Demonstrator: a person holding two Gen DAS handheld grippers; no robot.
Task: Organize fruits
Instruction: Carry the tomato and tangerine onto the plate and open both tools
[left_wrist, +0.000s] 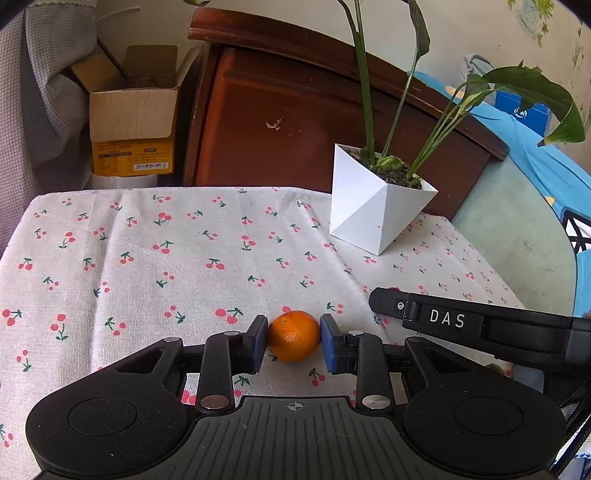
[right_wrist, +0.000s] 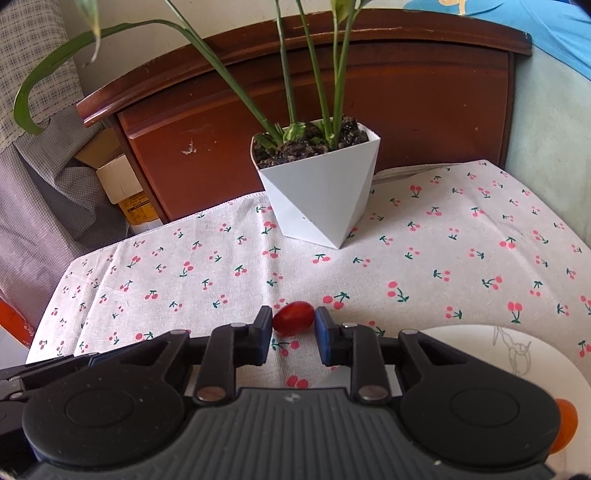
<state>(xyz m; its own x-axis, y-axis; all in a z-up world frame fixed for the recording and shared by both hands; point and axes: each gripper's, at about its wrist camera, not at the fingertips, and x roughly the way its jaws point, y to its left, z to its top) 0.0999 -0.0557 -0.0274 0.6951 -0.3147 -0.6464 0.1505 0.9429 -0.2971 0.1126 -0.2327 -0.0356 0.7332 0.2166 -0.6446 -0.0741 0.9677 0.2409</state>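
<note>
In the left wrist view my left gripper (left_wrist: 294, 341) has its blue-padded jaws on both sides of a small orange (left_wrist: 294, 335) and is shut on it, over the cherry-print tablecloth (left_wrist: 147, 266). In the right wrist view my right gripper (right_wrist: 293, 326) is shut on a small red oval tomato (right_wrist: 293, 317), its pads touching both ends. A white plate (right_wrist: 480, 350) lies at the lower right of that view, with another orange fruit (right_wrist: 567, 430) at its near edge, partly hidden by the gripper body. The right gripper's body (left_wrist: 480, 328) shows at the right in the left wrist view.
A white angular plant pot (left_wrist: 376, 206) (right_wrist: 321, 192) with tall green leaves stands at the back of the table. Behind the table is a brown wooden headboard (left_wrist: 295, 122). A cardboard box (left_wrist: 133, 122) stands at the back left. Blue-green bedding (left_wrist: 524, 206) lies to the right.
</note>
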